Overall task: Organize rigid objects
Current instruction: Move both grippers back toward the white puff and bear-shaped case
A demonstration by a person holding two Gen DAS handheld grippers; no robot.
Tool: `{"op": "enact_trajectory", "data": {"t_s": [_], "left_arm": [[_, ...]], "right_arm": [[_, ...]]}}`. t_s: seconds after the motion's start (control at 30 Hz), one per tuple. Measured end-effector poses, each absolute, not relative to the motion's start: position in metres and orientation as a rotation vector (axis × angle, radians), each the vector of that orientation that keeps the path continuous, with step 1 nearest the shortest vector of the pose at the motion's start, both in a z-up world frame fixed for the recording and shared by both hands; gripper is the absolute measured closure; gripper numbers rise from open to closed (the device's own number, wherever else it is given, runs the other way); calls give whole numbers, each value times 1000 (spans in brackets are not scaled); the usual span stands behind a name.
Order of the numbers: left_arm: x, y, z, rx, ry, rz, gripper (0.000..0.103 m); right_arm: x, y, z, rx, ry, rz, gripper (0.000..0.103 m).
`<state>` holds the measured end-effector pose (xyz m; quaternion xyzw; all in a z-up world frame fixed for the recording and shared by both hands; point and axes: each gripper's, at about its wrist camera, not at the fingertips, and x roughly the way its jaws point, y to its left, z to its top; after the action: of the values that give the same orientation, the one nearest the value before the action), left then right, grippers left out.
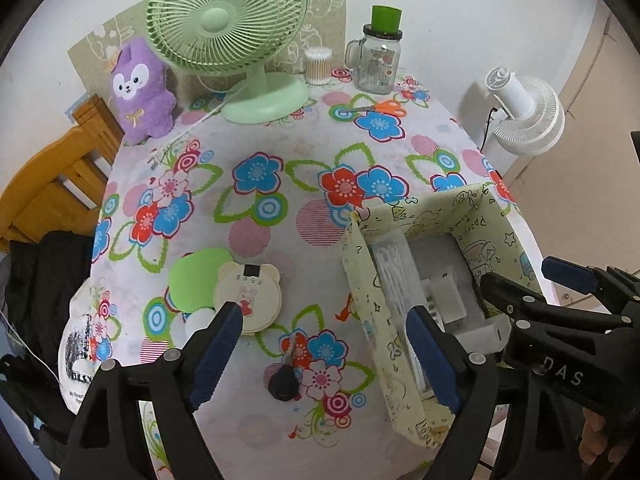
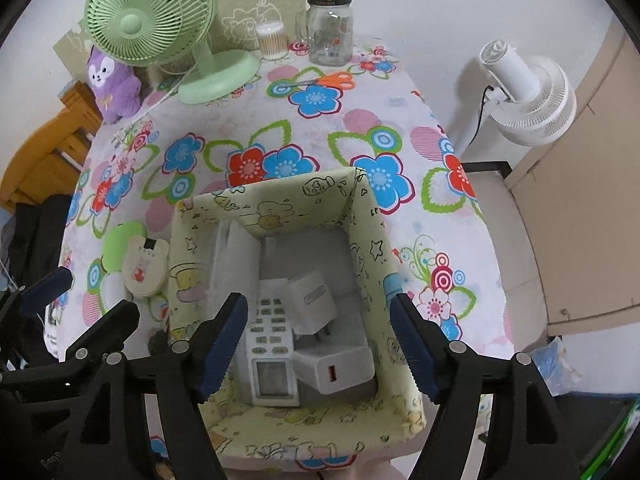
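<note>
Storage box [image 2: 362,216], patterned fabric, set on flowered tablecloth [image 2: 320,132]; near wall partly cut off by right gripper [image 2: 316,344], held wide, nothing gripped. Remote control [image 2: 270,356] laid inside, long axis toward camera, display nearest; white chargers [image 2: 336,368] beside it. Left gripper [image 1: 324,356] spread wide, empty, over car key [image 1: 282,384], partly hidden

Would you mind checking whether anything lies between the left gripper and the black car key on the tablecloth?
Nothing visible does. The left gripper is open and empty above the car key, with only bare tablecloth around it. The storage box stands to its right, clear of that path.
</note>
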<state>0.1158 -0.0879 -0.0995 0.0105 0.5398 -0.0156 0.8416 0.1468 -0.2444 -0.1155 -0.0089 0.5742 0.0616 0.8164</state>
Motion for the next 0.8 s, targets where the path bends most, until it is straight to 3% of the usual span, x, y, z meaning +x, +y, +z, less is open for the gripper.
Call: {"op": "enact_trajectory", "data": {"t_s": [0.8], "left_arm": [[70, -30, -70, 23, 1068, -96, 11]], "right_arm": [[88, -193, -73, -29, 1097, 103, 23]]}}
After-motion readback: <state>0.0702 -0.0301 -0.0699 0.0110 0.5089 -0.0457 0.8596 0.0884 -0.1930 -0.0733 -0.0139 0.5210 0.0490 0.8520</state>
